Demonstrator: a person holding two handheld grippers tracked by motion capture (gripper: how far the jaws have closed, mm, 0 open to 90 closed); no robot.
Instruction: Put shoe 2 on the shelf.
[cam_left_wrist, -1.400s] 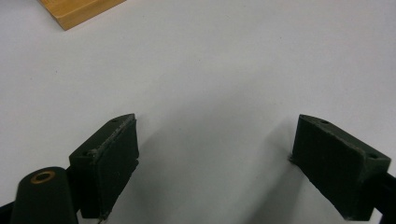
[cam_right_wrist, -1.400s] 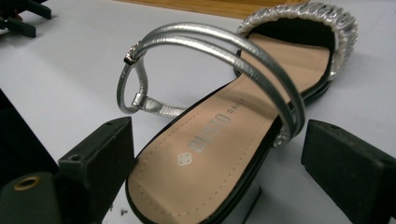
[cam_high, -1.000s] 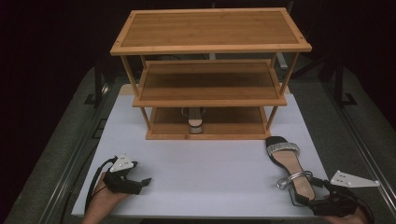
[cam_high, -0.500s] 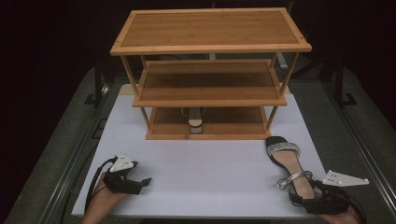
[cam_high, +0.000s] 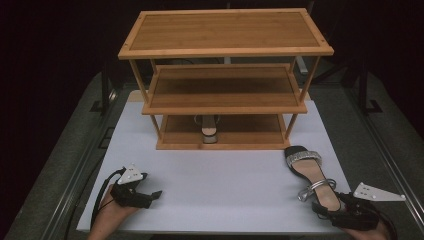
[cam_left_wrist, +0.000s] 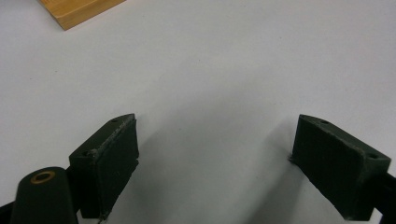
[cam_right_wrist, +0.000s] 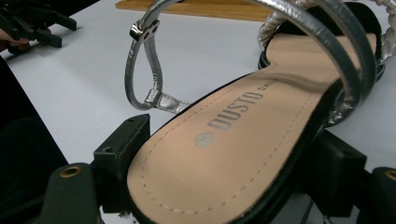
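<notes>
A black sandal (cam_high: 306, 167) with silver straps lies at the right of the white tabletop (cam_high: 225, 175), heel toward me. My right gripper (cam_high: 330, 207) sits at that heel. In the right gripper view the tan insole of the sandal (cam_right_wrist: 243, 140) lies between the jaws of the right gripper (cam_right_wrist: 236, 135), which have just been closing, and both pads meet the sole's edges. My left gripper (cam_high: 150, 195) rests at the front left of the table. Its jaws stand wide apart in the left gripper view, where the left gripper (cam_left_wrist: 217, 140) has only bare white surface between them.
A three-tier wooden shelf (cam_high: 225, 30) stands at the back of the table. A matching sandal (cam_high: 209, 131) stands on its bottom tier. Dark floor and metal rails surround the table. The left gripper (cam_right_wrist: 37, 28) shows far off in the right gripper view.
The right gripper's jaws have drawn in around the sandal's heel. The left hand and its gripper have stayed put.
</notes>
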